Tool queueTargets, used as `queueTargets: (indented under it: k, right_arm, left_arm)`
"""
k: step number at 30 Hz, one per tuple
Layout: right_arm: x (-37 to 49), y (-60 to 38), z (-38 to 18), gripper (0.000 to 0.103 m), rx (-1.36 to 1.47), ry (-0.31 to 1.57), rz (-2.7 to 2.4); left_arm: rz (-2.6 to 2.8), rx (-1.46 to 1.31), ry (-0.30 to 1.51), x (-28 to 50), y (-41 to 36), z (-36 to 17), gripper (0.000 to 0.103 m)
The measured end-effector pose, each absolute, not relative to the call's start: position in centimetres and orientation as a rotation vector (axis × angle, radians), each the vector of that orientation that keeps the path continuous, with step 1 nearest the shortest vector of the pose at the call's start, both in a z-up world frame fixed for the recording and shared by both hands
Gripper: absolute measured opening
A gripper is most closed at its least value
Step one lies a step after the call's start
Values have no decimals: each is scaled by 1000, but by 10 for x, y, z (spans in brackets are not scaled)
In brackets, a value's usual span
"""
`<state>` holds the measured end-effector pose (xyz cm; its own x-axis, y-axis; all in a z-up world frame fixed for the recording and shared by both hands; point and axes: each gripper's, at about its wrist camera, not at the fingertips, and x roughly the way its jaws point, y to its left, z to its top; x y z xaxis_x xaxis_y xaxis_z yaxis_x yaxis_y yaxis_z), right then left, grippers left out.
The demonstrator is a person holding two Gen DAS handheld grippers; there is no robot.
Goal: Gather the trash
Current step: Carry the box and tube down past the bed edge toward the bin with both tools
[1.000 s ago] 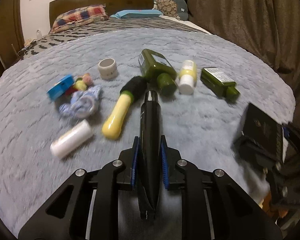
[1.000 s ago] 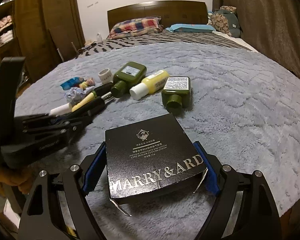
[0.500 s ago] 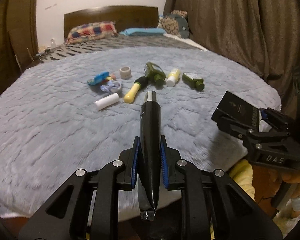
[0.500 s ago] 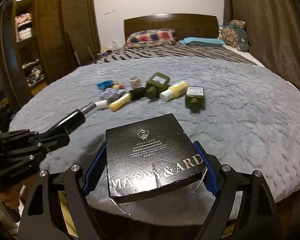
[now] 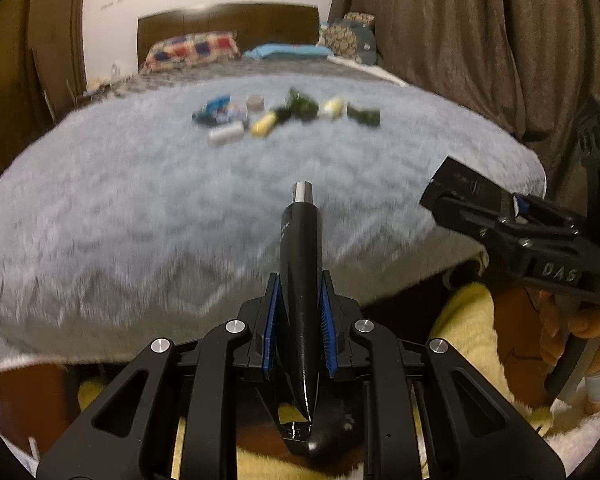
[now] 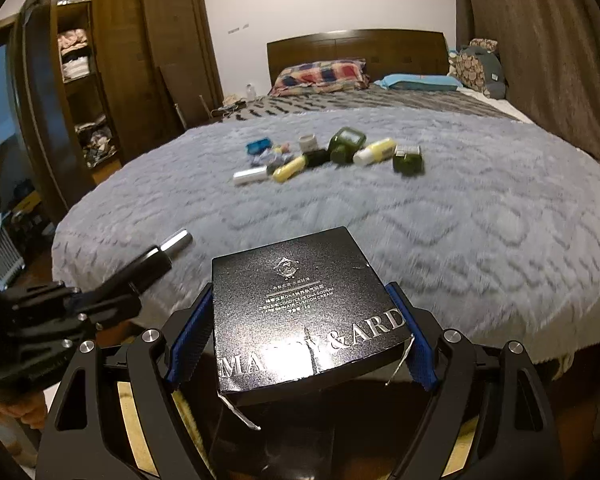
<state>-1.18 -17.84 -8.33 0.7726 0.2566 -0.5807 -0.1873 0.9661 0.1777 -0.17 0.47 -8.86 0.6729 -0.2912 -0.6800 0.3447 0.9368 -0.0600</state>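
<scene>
My left gripper (image 5: 300,312) is shut on a black tube with a silver cap (image 5: 300,248) and holds it past the near edge of the grey bed cover (image 5: 140,208). My right gripper (image 6: 300,328) is shut on a black cosmetics box (image 6: 300,304) and also shows at the right of the left wrist view (image 5: 476,196). The left gripper with the tube (image 6: 148,264) shows at the left of the right wrist view. Several bottles, tubes and wrappers (image 6: 328,156) lie in a cluster far out on the bed.
Brown curtains (image 5: 480,48) hang to the right of the bed. A wooden wardrobe (image 6: 112,80) stands at the left. Pillows (image 6: 320,74) and the headboard are at the far end. Something yellow and fluffy (image 5: 468,340) lies below the grippers.
Both grippers have pulled back from the cluster, past the near edge of the bed, each keeping its hold. The cluster now looks small and far.
</scene>
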Motion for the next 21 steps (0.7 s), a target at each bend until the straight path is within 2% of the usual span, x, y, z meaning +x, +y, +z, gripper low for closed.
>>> queueTargets:
  k: [9,21]
  right_arm:
    - [-22,-162,-145,83,108,833,258]
    - [3,-154,-242,83,169,1120,233]
  left_arm:
    - [-362,73,946,-10,16,-161,18]
    - [-401,60,1203,19,2,-255,18]
